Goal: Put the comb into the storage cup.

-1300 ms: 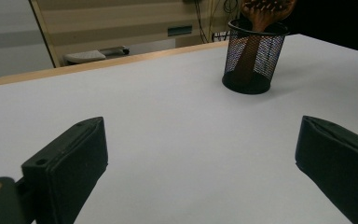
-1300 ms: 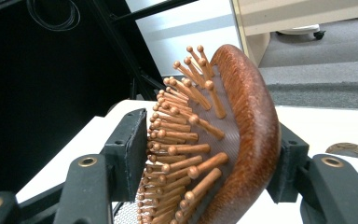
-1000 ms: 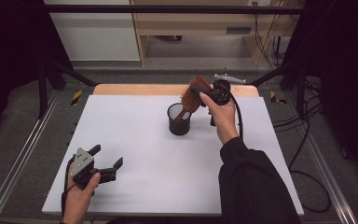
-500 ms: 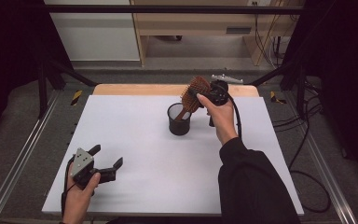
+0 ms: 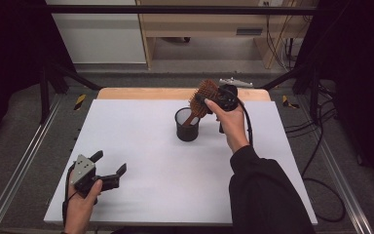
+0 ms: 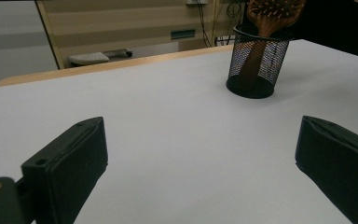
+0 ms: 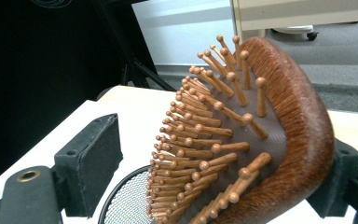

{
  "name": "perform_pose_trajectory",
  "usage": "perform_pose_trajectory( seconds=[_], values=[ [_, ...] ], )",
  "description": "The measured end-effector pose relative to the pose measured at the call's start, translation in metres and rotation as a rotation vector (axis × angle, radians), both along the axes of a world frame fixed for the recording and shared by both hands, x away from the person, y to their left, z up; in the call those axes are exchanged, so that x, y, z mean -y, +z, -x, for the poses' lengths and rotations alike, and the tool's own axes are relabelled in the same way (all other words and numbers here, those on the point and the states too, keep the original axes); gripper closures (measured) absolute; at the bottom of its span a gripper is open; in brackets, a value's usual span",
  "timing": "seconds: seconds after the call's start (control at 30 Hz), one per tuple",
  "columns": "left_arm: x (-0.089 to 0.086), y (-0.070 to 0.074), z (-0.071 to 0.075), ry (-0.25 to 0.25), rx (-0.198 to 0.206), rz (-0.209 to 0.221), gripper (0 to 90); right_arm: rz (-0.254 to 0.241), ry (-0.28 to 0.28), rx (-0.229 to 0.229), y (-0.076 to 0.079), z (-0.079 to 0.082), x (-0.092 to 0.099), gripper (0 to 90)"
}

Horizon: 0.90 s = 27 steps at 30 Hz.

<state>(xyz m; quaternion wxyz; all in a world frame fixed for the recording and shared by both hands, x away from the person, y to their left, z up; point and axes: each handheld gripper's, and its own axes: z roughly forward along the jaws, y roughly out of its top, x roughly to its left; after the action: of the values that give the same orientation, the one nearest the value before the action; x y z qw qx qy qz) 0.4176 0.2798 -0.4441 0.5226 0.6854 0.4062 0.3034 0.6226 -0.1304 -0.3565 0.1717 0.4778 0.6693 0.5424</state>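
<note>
Hairbrush (image 5: 202, 97) standing in cup (image 5: 187, 127), cup on table (image 5: 141, 131) behind centre

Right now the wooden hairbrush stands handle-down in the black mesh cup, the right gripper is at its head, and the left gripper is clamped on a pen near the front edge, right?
Not quite. The left gripper holds nothing: the left gripper view shows its jaws wide apart over the bare white table. The hairbrush does stand handle-down in the mesh cup, with the right gripper at its head.
</note>
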Motion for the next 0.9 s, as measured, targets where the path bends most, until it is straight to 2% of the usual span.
perform_pose_trajectory(
  seconds=[0.27,0.53,0.73,0.83,0.9],
  values=[
    [-0.001,0.000,0.000,0.003,0.001,0.000,2.6,0.013,-0.001,0.012,0.004,0.006,0.004,11.3],
    [-0.004,0.001,0.000,0.018,0.003,0.007,2.6,0.003,-0.016,0.018,0.009,0.014,0.013,9.7],
    [-0.006,0.001,0.000,0.024,0.006,0.013,2.6,0.014,-0.029,0.045,0.016,0.021,0.019,11.2],
    [-0.006,0.002,-0.001,0.025,0.010,0.020,2.6,-0.004,-0.042,0.061,0.020,0.026,0.024,11.3],
    [-0.006,0.001,-0.001,0.025,0.005,0.018,2.5,0.002,-0.039,0.066,0.022,0.029,0.026,10.7]
  ],
)
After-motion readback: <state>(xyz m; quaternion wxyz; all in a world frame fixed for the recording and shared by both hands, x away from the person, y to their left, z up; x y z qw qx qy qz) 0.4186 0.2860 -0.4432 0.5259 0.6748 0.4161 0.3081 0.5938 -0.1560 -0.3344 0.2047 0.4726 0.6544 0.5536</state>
